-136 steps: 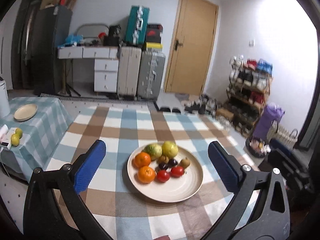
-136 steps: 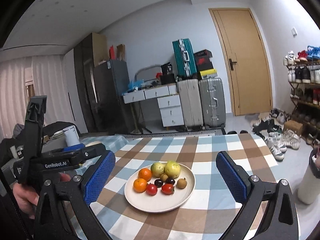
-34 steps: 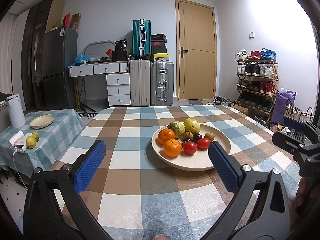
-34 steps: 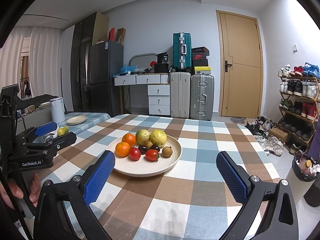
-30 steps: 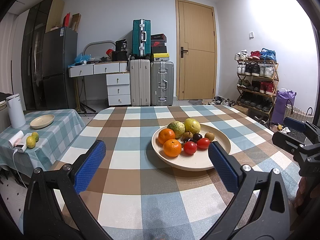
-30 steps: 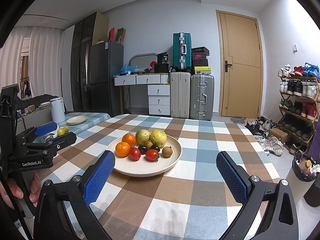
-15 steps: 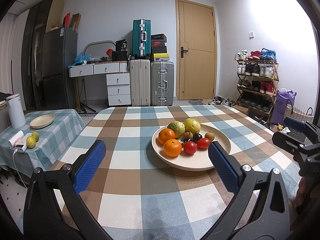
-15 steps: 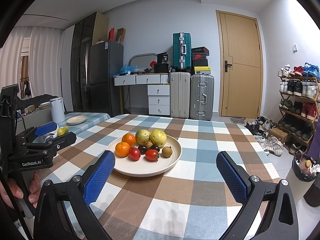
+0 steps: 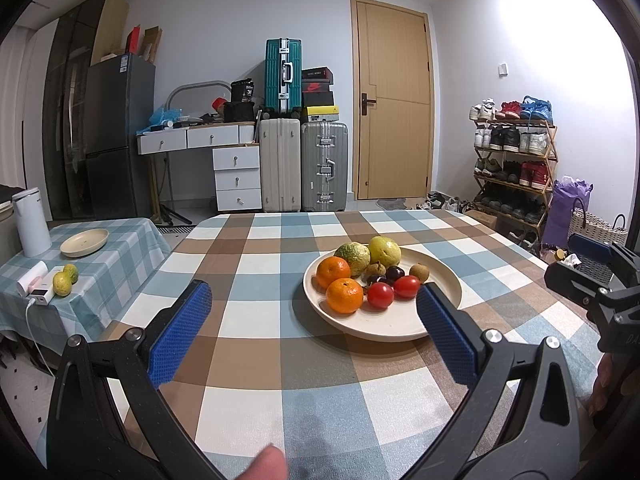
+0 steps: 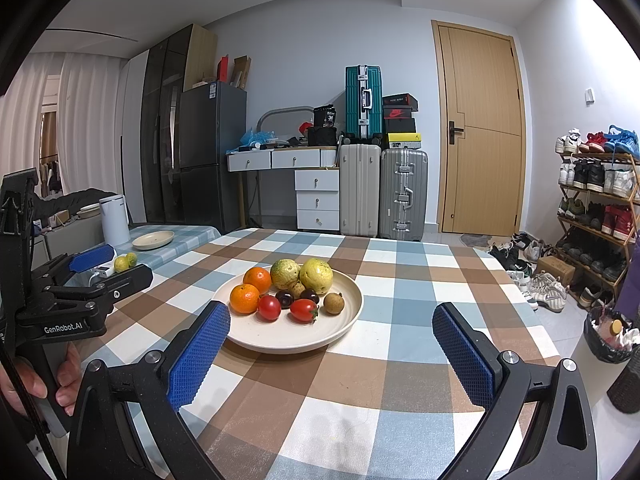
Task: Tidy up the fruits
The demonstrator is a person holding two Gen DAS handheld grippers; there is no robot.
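Our left claw [image 9: 314,332] gapes wide, empty, above checked tabletop [image 9: 256,364]; our right claw [image 10: 332,354] likewise wide, gripping nothing. Just beyond both, cream plate [image 10: 340,326] on tabletop carries fruits: two oranges [image 10: 245,298], two green-yellow guavas [image 10: 316,275], two red tomatoes [image 10: 304,310], dark plums, small brown longans. Further left, side table [image 9: 120,252] bears empty plate [image 9: 84,242], two small green fruits [image 9: 62,283]

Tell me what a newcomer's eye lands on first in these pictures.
First, the cream plate of fruit in the middle of the checked tablecloth: two oranges, two red tomatoes and two big green-yellow fruits. Next, the blue-padded fingers of the right gripper and left gripper, both wide open in front of the plate. Behind, a teal suitcase stands atop two pale ones.
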